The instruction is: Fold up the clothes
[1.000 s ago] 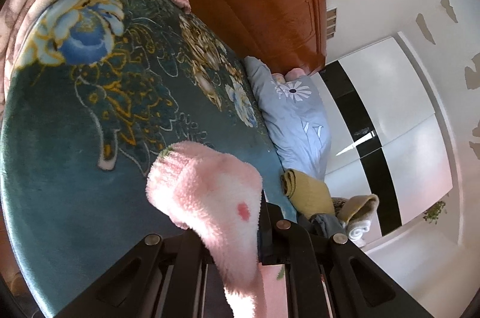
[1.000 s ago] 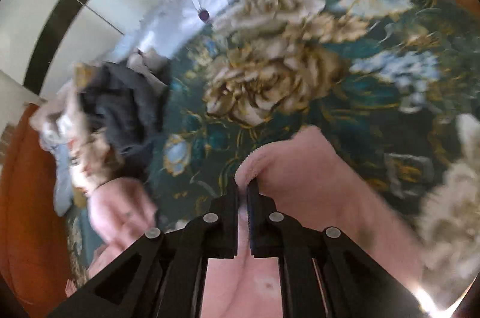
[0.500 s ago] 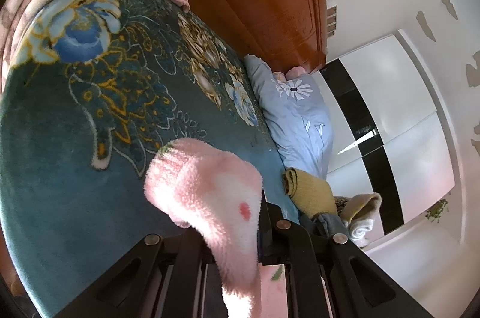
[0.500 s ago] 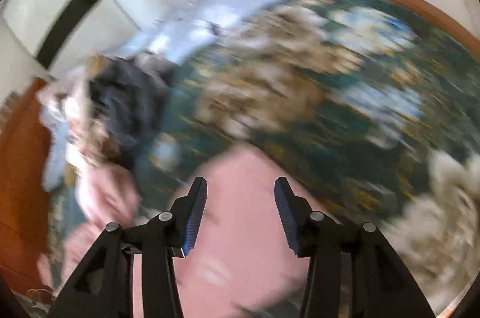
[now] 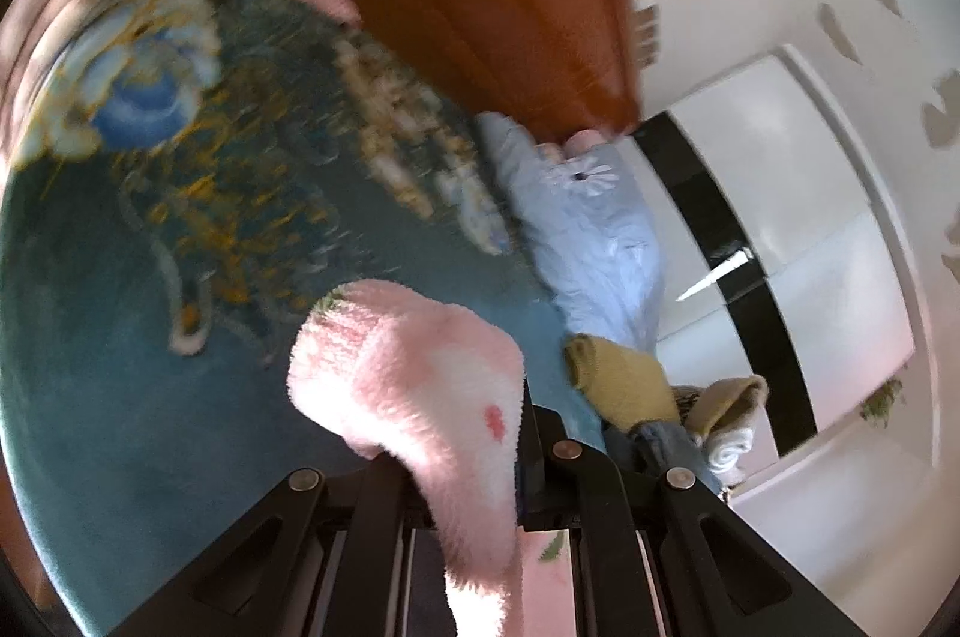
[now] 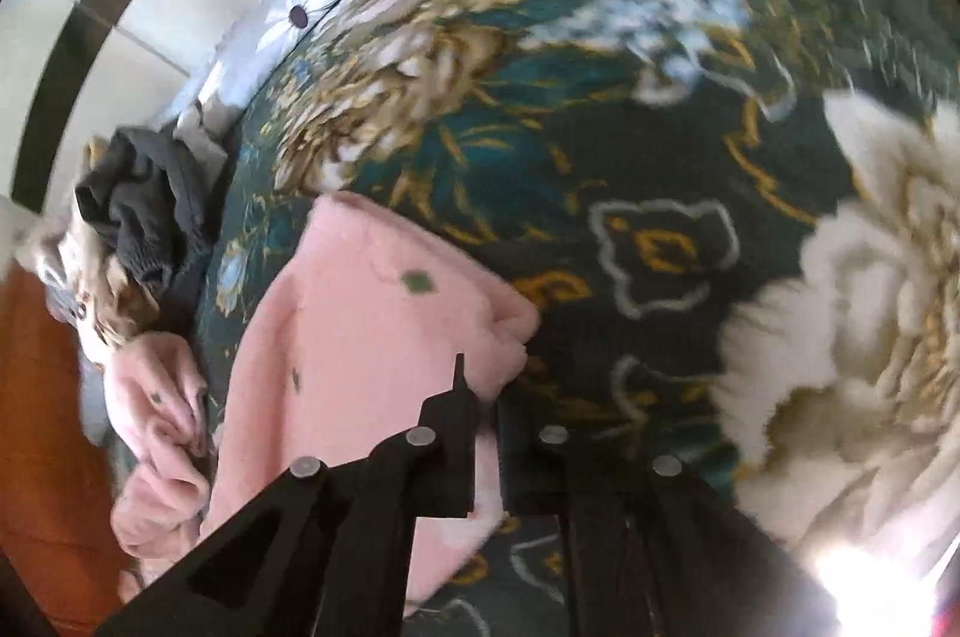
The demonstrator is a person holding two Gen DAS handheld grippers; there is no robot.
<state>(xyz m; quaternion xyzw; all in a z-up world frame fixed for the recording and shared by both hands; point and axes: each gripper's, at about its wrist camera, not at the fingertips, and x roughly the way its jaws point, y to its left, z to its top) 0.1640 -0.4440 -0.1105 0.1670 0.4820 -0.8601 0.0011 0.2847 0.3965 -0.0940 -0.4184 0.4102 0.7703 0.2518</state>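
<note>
Left gripper clamps the pink fleece garment, draped low center over its fingers. Right gripper jaws narrow, garment's edge pinched between them. Bare floral blanket spreads upper right; clothes pile crowds the left edge.

1. Both views are bright with daylight, and the fisheye lens bends everything at the dark round edges.
2. The left wrist view smears the floral blanket with motion blur; the pink fleece garment stays sharper, sunlit on its lower fold.
3. In the right wrist view, white glare burns out the lower right corner, and the blanket blurs toward the right rim.
</note>
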